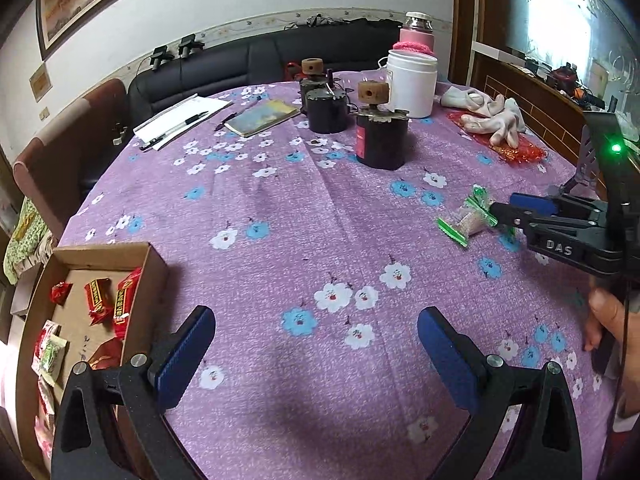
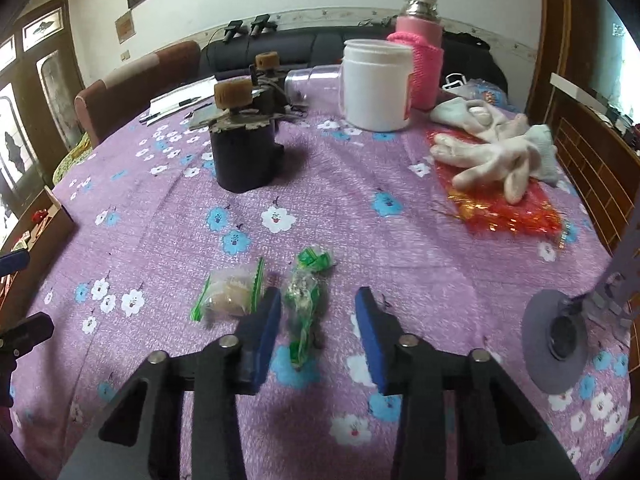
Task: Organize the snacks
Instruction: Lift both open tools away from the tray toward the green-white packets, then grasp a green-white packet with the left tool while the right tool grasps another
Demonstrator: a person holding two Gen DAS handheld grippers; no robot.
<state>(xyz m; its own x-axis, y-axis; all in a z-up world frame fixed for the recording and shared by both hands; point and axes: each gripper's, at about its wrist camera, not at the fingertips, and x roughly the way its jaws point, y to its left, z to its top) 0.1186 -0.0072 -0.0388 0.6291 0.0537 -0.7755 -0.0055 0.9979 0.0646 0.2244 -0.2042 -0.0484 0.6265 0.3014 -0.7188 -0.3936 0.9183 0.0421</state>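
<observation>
Right tool point(image 2: 316, 332) low over bench point(image 2: 360, 240), jaws apart, straddled a green-wrapped snack point(image 2: 305, 308) lying between the blue pads, lower centre of right wrist frame. Left pad point(image 2: 264, 336) just beside that wrapper; contact could not be told. Second snack, a clear packet with green edges point(image 2: 230, 294), lay just left of the left pad, on the purple flowered cloth. Nothing gripped yet.

Left tool point(image 1: 316, 356) at bottom of left wrist frame, jaws wide apart, held nothing, hovered over bare cloth. Cardboard box point(image 1: 154, 258) at lower left of that frame, at the bench edge, beside the left pad; held red-wrapped snacks point(image 1: 98, 296) and a green-and-white packet point(image 1: 52, 354). Right tool point(image 1: 500, 210) seen at right edge of the left wrist frame, tips at the green-edged snacks point(image 1: 466, 220), middle right. Hand point(image 1: 612, 328) on its grip, lower right.

Farther back on bench: dark tin with cork-topped lid point(image 2: 244, 152) upper left of centre in right wrist frame, white tub point(image 2: 376, 88) upper centre, pink knit-sleeved flask point(image 2: 424, 64) behind it, white gloves point(image 2: 496, 160) on a red glittery bag point(image 2: 508, 212) at right. Papers with pen point(image 1: 176, 120) and a booklet point(image 1: 262, 116) in upper left of left wrist frame.
</observation>
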